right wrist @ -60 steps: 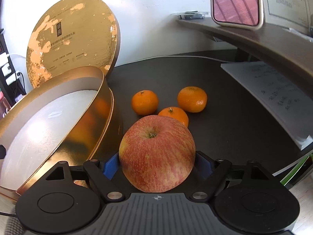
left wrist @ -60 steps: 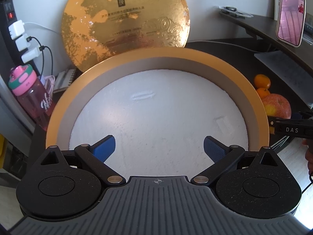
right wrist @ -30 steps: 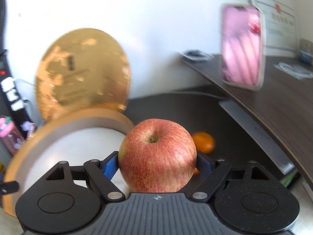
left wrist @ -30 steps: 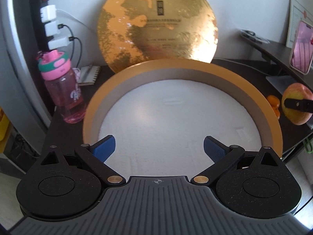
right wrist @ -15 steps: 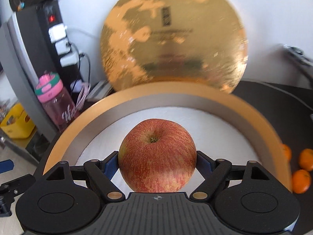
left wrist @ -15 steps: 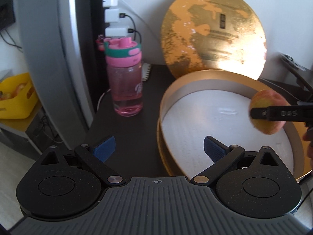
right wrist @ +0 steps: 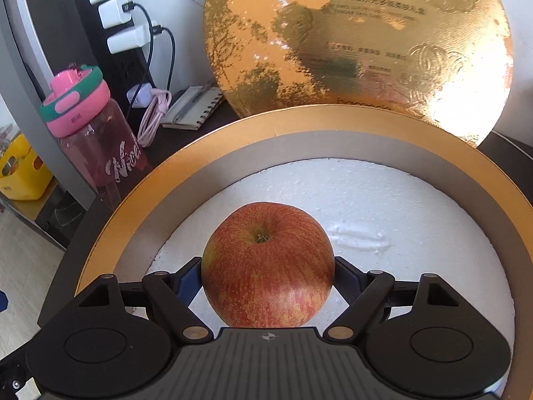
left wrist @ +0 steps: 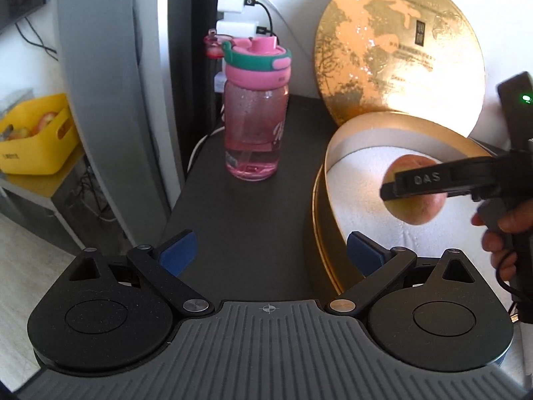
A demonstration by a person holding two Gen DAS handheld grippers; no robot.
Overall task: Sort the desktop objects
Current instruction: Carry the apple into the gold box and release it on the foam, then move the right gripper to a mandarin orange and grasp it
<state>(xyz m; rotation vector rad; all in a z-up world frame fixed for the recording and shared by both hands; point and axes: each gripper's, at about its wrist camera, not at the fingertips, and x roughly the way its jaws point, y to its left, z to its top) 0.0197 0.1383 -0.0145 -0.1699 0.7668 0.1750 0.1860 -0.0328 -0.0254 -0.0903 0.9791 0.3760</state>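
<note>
A red apple (right wrist: 268, 265) is clamped between the blue pads of my right gripper (right wrist: 268, 278), which is shut on it. It hangs just above the white foam floor of the round gold box (right wrist: 160, 180). From the left wrist, the same apple (left wrist: 416, 210) shows behind the right gripper's black finger (left wrist: 433, 180), inside the gold box (left wrist: 324, 166). My left gripper (left wrist: 269, 253) stands open over the dark desk, left of the box, with nothing between its fingers.
The box's gold lid (right wrist: 359, 43) leans on the wall behind it. A pink water bottle (left wrist: 255, 113) stands left of the box. Chargers and cables (right wrist: 116, 16), a notebook (right wrist: 193, 108) and a yellow bin (left wrist: 31, 133) lie further left. A hand (left wrist: 506, 230) holds the right gripper.
My right gripper carried the apple from beside the oranges up and over into the gold box, and lowered it. My left gripper swung left, away from the box, still open.
</note>
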